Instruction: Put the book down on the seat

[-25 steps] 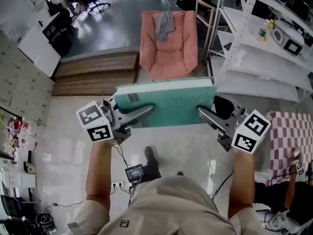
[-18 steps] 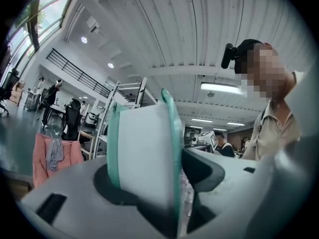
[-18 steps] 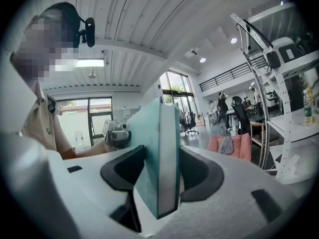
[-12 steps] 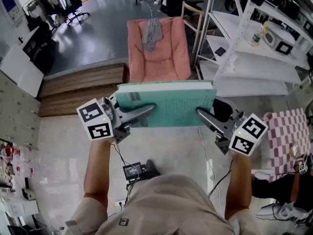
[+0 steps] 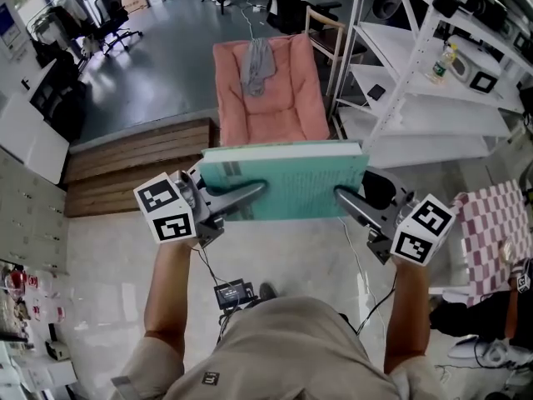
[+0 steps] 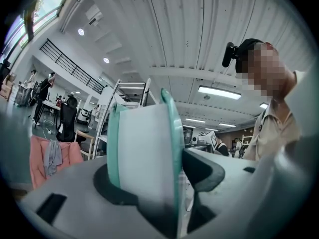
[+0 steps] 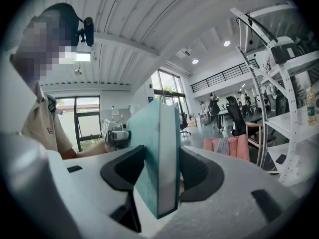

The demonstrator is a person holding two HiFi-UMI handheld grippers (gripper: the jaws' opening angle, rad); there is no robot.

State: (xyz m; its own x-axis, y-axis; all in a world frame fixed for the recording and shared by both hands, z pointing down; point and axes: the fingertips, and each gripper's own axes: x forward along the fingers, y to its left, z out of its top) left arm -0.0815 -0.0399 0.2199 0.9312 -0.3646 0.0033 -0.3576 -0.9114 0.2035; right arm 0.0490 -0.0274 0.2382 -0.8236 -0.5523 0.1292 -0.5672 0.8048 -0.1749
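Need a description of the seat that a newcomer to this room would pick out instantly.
Find the tall white shelving rack on the right of the head view; just left of it, past the right end of the wooden step, stands the pink padded seat. Unlike the bare wooden chair behind it, it is pink-cushioned with a grey garment draped over its backrest.

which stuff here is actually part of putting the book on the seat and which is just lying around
Part of the job: teal book, clamped at its ends by the left gripper and right gripper; pink seat ahead.
Just lying about: grey cloth draped on the seat's back, white shelving, checked cloth, wooden step.
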